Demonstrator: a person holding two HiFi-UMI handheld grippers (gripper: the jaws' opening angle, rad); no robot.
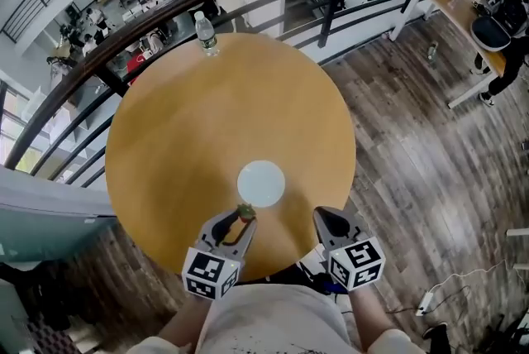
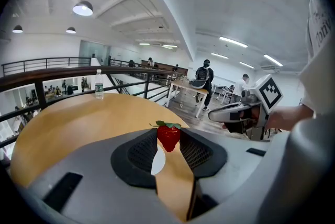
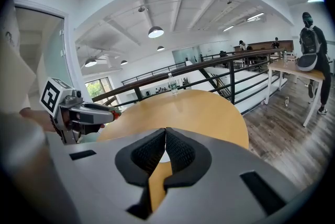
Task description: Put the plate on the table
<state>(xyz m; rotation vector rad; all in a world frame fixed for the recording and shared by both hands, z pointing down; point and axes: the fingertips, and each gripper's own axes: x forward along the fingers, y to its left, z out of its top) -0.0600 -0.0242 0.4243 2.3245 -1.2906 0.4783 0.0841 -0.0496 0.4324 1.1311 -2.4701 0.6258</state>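
Round wooden table (image 1: 182, 137). Both grippers low over near edge, side by side, pointing forward. Left gripper (image 1: 240, 220) clamped on red strawberry (image 2: 168, 136), tips just short of plate. Right gripper (image 1: 328, 220) jaws pressed together, nothing between. Black-white square markers on cubes. Plate (image 1: 261, 183): white, round, plain, flat on table. Water bottle (image 1: 206, 33) upright at far edge, label unreadable.

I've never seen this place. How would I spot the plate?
Find the round wooden table beside the railing. Toward its near edge lies the plate: a flat white disc, unlike the upright water bottle at the far edge.
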